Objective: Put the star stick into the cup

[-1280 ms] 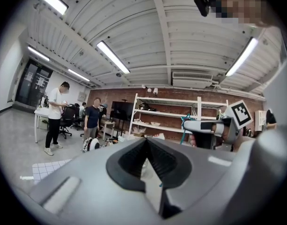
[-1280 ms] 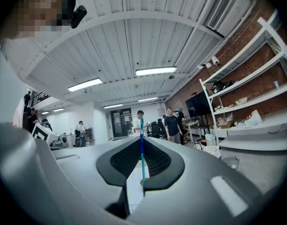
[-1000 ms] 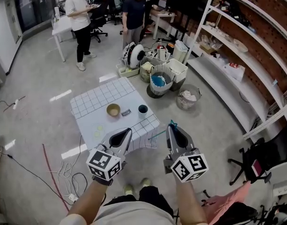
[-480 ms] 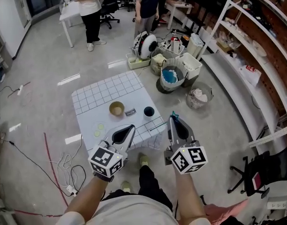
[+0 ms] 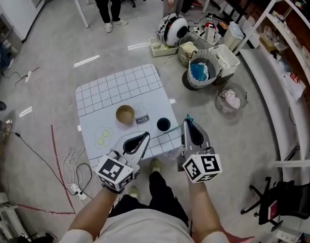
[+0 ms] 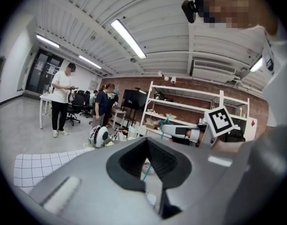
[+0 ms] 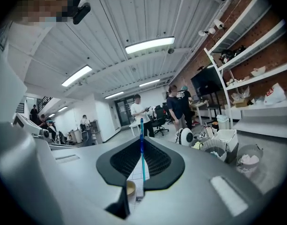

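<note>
A dark cup (image 5: pixel 164 124) stands near the front right of the white grid-cloth table (image 5: pixel 109 92). My right gripper (image 5: pixel 187 124) hovers just right of the cup, above the table's front corner, shut on the star stick. The thin teal stick (image 7: pixel 142 149) runs up between the jaws, and its star end (image 5: pixel 187 119) shows at the fingertips. My left gripper (image 5: pixel 143 137) hangs over the table's front edge, left of the cup, shut and holding nothing. From the left gripper view, the right gripper (image 6: pixel 167 130) with the teal star appears ahead.
On the cloth are a wooden bowl (image 5: pixel 125 114), a small card (image 5: pixel 142 119) and green slices (image 5: pixel 103 136). Bins and baskets (image 5: pixel 200 72) crowd the floor behind right, beside shelving (image 5: pixel 291 59). People (image 5: pixel 108 1) stand at the back. Cables (image 5: pixel 69 166) lie on the left.
The view has tipped downward and drawn nearer to the table. Both grippers now sit over its front edge, the right one still holding the stick beside the cup.
</note>
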